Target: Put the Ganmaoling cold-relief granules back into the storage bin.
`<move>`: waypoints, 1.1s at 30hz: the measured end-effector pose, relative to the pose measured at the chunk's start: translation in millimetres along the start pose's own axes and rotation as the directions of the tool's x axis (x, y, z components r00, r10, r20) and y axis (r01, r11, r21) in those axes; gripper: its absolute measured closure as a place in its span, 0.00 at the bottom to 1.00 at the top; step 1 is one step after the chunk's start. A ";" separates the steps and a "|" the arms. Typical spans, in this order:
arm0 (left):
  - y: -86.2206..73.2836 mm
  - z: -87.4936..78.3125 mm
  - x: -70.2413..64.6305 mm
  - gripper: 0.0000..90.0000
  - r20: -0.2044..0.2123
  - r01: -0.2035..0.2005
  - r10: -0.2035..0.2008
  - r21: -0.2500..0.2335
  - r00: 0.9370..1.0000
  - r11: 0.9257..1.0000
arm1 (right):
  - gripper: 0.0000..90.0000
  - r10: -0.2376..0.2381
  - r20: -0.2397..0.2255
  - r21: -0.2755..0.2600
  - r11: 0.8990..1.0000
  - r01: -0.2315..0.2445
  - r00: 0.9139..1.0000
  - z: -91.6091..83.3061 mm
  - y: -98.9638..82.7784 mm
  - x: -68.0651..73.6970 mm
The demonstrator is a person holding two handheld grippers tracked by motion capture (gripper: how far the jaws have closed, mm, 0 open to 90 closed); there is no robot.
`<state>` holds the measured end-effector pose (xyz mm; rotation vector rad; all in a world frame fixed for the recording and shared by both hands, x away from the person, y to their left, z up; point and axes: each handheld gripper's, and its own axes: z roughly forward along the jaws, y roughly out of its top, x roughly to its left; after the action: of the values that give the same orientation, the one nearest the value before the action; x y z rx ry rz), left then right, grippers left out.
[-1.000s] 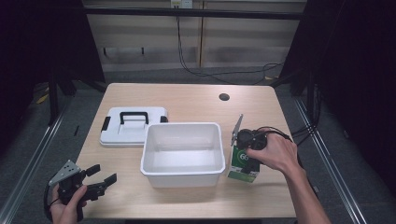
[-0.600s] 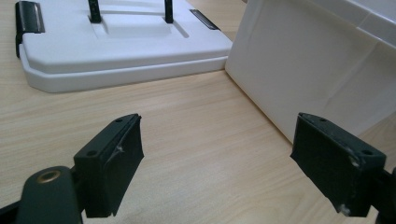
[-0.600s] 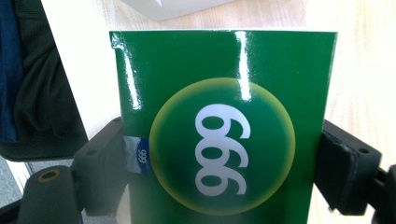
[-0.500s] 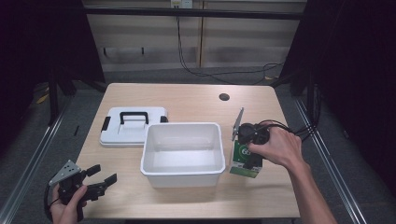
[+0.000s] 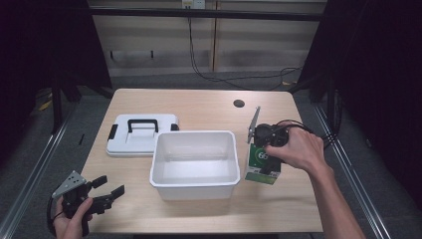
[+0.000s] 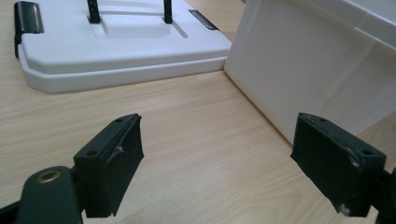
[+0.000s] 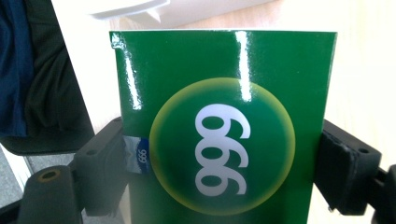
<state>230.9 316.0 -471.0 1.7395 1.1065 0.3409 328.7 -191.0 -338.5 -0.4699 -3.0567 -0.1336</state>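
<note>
At three o'clock of the bin (image 5: 193, 185), my right gripper (image 5: 264, 152) pinches the green box (image 5: 262, 168) across its sides, upright, likely for lifting in. My left gripper (image 5: 102, 195) idles spread at seven o'clock.

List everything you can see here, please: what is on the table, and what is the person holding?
Box: one, green with a white 999, right of the tub, between the right gripper's jaws.
Tub: one, white, table middle.
Lid: one, white with black handle, left of the tub.
Table: one, light wood.
Hole: one, dark, far side of the table.
Left gripper: black, open, near-left corner.
Right gripper: black, shut on the box.
</note>
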 end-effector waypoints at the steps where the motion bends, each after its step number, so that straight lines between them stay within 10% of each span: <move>1: 0.0 0.1 0.0 0.18 0.000 0.000 0.000 0.000 1.000 1.000 | 0.18 -0.005 0.004 -0.006 1.000 0.005 1.000 -1.8 0.1 -0.7; 33: -0.1 0.3 0.0 0.18 0.003 0.004 -0.004 -0.005 1.000 1.000 | 0.18 -0.061 0.038 -0.034 0.997 0.062 0.997 -56.3 9.3 -0.4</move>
<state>231.1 315.8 -471.2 1.7322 1.1058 0.3378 333.7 -187.5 -281.8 -0.3841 -3.1111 -0.1838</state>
